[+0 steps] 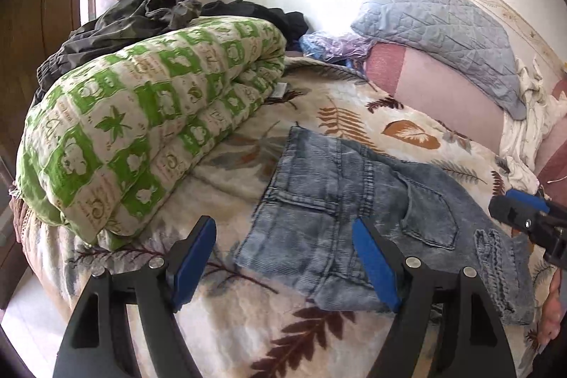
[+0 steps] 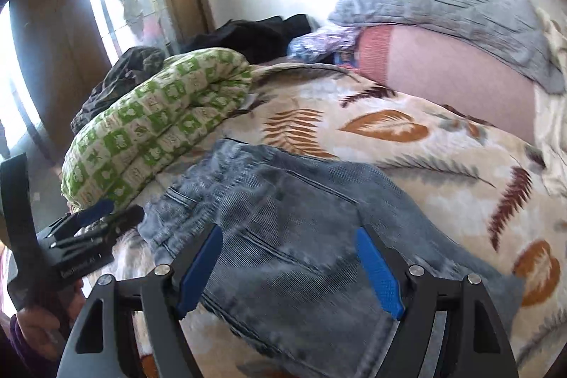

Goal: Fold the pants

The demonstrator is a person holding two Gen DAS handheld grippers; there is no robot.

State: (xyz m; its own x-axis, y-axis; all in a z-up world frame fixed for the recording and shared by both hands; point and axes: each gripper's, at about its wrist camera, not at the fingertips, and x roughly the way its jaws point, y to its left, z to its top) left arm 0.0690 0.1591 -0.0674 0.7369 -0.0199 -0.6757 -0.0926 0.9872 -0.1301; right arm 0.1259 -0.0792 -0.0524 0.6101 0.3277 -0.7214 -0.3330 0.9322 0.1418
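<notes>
Faded denim pants (image 1: pixel 358 211) lay folded on the leaf-print blanket (image 1: pixel 354 116) of the bed, beside a rolled green-checked quilt (image 1: pixel 141 137). Left tool (image 1: pixel 287 264) and right tool (image 2: pixel 288 268) each stood wide open above the pants, holding nothing. The left-wrist view alone showed the back pocket (image 1: pixel 428 218); the right-wrist view was blurred.

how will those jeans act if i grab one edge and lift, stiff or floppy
Probably floppy: the jeans lie flat and creased on the leaf-print blanket, following its bumps. Seams and pocket stitching suggest thick denim, so likely heavyish, and the free part should hang and drag. Both the left gripper and the right gripper are open, holding nothing.
</notes>
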